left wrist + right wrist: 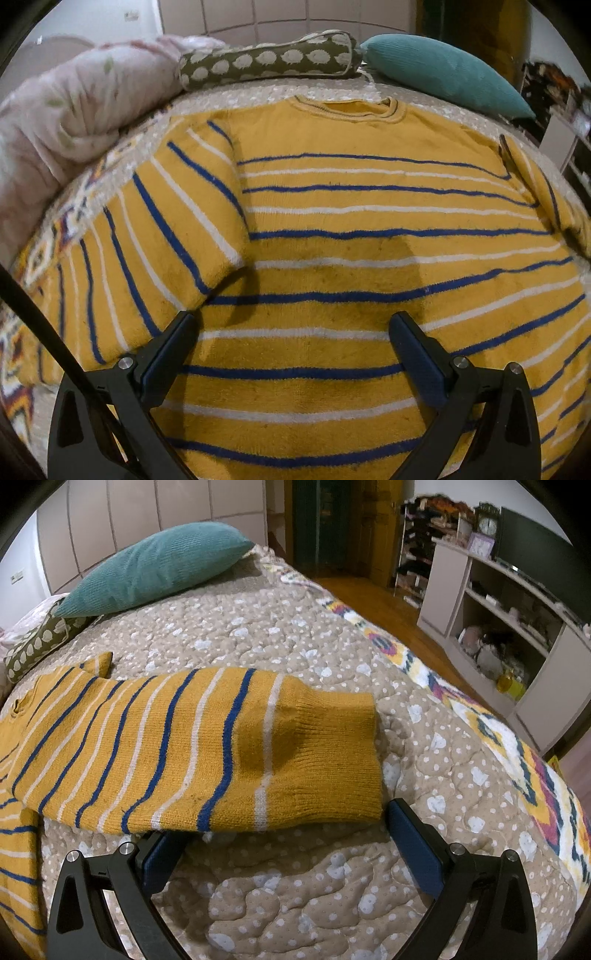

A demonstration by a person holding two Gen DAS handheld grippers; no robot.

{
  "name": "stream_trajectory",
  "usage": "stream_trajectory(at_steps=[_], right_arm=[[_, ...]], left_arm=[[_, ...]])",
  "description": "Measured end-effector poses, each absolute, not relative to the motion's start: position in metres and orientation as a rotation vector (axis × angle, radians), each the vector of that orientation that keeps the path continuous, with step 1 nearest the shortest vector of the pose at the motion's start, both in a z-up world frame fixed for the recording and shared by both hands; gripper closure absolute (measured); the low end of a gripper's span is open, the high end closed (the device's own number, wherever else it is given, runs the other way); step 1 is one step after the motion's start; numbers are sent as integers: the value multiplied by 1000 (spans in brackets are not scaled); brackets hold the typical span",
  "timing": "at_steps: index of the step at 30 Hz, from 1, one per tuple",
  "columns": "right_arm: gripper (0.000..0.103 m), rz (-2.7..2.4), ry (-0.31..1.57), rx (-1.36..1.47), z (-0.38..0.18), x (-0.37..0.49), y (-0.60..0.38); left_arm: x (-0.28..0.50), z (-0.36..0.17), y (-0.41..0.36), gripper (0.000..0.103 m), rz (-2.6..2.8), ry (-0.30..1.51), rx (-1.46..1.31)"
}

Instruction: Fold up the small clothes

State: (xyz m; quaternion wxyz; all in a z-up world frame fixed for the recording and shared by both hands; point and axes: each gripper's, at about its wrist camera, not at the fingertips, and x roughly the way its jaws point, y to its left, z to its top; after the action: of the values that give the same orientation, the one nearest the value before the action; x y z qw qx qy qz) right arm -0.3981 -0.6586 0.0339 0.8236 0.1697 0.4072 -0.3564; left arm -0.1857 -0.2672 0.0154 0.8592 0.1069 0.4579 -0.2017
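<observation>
Fuzzy striped knit sweater (369, 258) lies flat on quilted bedspread (295, 635).

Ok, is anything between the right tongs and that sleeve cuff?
Nothing visible. The right tongs are open at the sleeve cuff, whose near edge overlaps one finger. Only bare quilt lies below; the teal pillow is far behind.
</observation>
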Motion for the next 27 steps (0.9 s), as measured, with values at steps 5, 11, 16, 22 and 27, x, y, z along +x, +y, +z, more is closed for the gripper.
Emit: stream_trajectory(at_steps=[5,11,16,22,27], right_arm=[[0,-733,867,367,35,-404,-657],[8,-784,796,318,50,-446,-620],[8,-860,710,146,77,-496,-567],[8,-674,596,125,112,-489,-513],[13,-429,629,212,111,-421,-475]], left_arm=[[-186,14,-268,0,-421,958,213],[-186,15,-267,0,-421,951,205],[-186,15,-266,0,-421,944,205],[-187,16,-265,0,-420,939,202],[-187,16,-265,0,-420,937,199]])
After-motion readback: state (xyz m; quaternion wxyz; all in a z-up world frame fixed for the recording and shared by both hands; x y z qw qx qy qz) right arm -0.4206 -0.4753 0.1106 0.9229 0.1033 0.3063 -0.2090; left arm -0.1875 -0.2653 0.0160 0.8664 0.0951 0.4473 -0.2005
